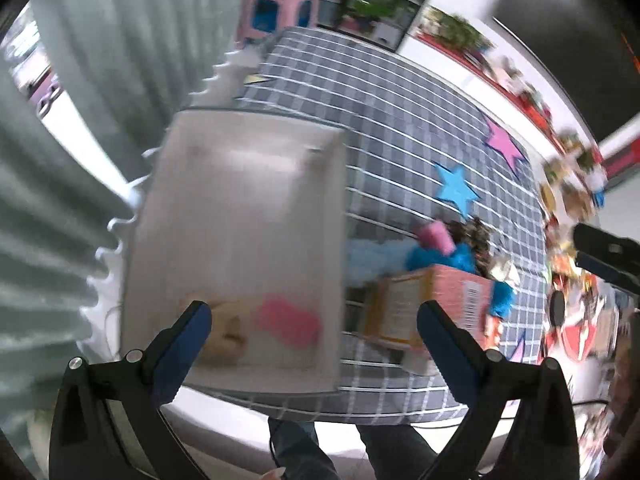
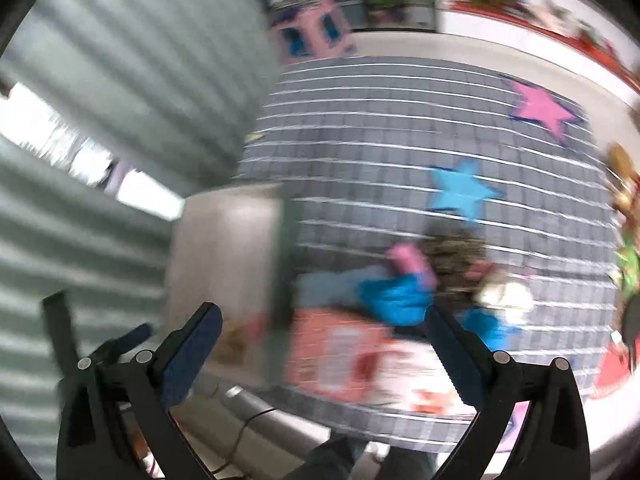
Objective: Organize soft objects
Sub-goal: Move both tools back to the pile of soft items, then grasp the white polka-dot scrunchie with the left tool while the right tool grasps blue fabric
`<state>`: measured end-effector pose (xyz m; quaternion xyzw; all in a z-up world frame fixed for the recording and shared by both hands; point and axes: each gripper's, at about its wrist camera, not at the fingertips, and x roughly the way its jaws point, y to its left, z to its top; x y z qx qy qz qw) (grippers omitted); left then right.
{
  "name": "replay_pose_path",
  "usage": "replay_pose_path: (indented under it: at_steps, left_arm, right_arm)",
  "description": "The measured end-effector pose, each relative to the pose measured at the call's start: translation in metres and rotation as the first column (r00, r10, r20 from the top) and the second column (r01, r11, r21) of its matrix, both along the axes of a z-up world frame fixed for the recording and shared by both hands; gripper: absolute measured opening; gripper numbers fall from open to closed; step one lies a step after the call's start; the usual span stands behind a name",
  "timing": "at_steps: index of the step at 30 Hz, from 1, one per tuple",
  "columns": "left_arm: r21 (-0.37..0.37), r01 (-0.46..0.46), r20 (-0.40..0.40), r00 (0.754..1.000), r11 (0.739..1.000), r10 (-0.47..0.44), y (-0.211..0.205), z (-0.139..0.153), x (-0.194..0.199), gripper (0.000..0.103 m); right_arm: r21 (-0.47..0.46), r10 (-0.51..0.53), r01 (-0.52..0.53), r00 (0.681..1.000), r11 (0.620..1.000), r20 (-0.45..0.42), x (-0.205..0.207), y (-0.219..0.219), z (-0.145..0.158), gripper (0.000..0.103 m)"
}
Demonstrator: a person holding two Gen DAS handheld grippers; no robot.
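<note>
A white bin (image 1: 240,216) stands on the grey checked table (image 1: 400,128) at the left; a pink soft thing (image 1: 290,320) and a tan soft thing (image 1: 228,334) lie in it. A pile of soft objects lies right of the bin: a blue plush (image 1: 436,258), a pink roll (image 1: 436,236) and a dark patterned piece (image 1: 472,232). My left gripper (image 1: 314,320) is open and empty above the bin's near end. My right gripper (image 2: 322,326) is open and empty above an orange box (image 2: 340,354), near the blue plush (image 2: 394,300). The bin (image 2: 228,248) shows blurred in the right wrist view.
An orange cardboard box (image 1: 432,304) lies by the bin near the table's front edge. Blue (image 1: 456,188) and pink (image 1: 504,144) star shapes lie on the table. A grey curtain (image 1: 80,160) hangs at the left. Colourful clutter (image 1: 572,320) fills the right side.
</note>
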<state>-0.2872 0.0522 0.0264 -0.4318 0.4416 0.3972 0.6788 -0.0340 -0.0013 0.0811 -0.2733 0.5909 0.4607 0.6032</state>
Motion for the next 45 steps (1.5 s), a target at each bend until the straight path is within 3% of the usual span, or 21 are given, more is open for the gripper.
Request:
replay_pose_path:
  at_steps: [3,4,10,17,20,22,28,33,37,41,45]
  left_arm:
    - [-0.016,0.070,-0.005,0.998,0.997,-0.070,-0.005,0.002,0.033,0.103]
    - [-0.082,0.111,-0.014,0.994,0.990,-0.113,-0.006,0.002,0.041,0.103]
    - [-0.096,0.197,-0.054,0.978,0.976,-0.203,-0.017,-0.001,0.099,0.103]
    - [-0.132,0.249,-0.106,0.959,0.959,-0.263,-0.030,-0.011,0.158,0.103]
    - [-0.148,0.266,-0.129,0.950,0.952,-0.285,-0.031,-0.018,0.182,0.103]
    - [-0.157,0.276,-0.144,0.943,0.948,-0.299,-0.030,-0.024,0.198,0.103]
    - [-0.191,0.309,-0.213,0.913,0.932,-0.347,-0.030,-0.055,0.250,0.103]
    - [-0.218,0.352,-0.296,0.865,0.910,-0.405,-0.030,-0.087,0.288,0.103]
    - [-0.249,0.385,-0.365,0.813,0.889,-0.454,-0.024,-0.114,0.311,0.103]
    - [-0.241,0.387,-0.332,0.829,0.890,-0.451,-0.022,-0.107,0.326,0.103]
    - [-0.209,0.443,-0.298,0.820,0.872,-0.489,-0.034,-0.094,0.351,0.103]
  right_arm:
    - [-0.072,-0.100,0.101,0.995,0.992,0.017,0.042,-0.021,-0.023,0.102]
    - [-0.101,-0.128,0.130,0.991,0.986,0.025,0.054,-0.028,-0.035,0.102]
    - [-0.271,-0.212,0.204,0.977,0.941,-0.001,0.101,-0.070,-0.115,0.102]
    - [-0.410,-0.172,0.126,0.982,0.903,-0.078,0.110,-0.064,-0.191,0.102]
    - [-0.456,-0.092,0.059,0.994,0.888,-0.051,0.116,-0.058,-0.215,0.102]
    - [-0.459,-0.060,0.057,0.998,0.886,0.009,0.128,-0.055,-0.220,0.102]
    - [-0.416,-0.096,0.152,0.984,0.897,0.153,0.201,-0.056,-0.213,0.102]
    - [-0.391,-0.198,0.266,0.958,0.881,0.206,0.254,-0.078,-0.203,0.102]
    - [-0.366,-0.290,0.334,0.942,0.868,0.170,0.274,-0.102,-0.197,0.102]
    - [-0.322,-0.380,0.381,0.922,0.867,0.069,0.287,-0.128,-0.188,0.102]
    - [-0.279,-0.404,0.388,0.915,0.878,0.001,0.286,-0.144,-0.182,0.102]
